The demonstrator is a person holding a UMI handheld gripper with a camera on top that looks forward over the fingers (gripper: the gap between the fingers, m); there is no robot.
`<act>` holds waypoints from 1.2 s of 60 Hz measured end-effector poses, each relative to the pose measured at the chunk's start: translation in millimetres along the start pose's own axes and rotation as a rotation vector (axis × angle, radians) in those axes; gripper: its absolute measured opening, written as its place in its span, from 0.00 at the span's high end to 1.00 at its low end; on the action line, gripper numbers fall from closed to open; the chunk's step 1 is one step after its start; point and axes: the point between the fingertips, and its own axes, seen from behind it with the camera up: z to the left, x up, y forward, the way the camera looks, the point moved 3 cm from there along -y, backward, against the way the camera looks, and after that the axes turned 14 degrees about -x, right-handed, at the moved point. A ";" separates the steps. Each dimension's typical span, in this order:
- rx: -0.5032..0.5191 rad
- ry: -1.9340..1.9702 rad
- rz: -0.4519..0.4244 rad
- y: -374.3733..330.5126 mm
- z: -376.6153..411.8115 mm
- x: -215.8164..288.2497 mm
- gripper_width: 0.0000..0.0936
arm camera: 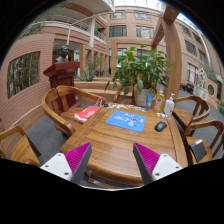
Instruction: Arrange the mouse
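Note:
A small dark mouse (160,126) lies on the wooden table (110,145), just right of a blue mouse pad (126,120). My gripper (112,162) is well short of both, over the near part of the table. Its two fingers (76,160) with magenta pads stand wide apart and hold nothing.
A red thing (87,113) lies at the table's far left. Bottles (166,104) and a potted plant (143,70) stand at the far right. Wooden chairs (60,103) surround the table, with one on the right (200,125). Brick buildings stand behind.

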 end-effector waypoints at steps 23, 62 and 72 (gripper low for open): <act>-0.151 0.038 0.205 115.7 -87.0 -83.3 0.09; -0.372 0.190 0.229 396.9 -228.7 -21.5 0.09; -0.394 0.222 0.257 435.1 -233.4 -13.4 0.13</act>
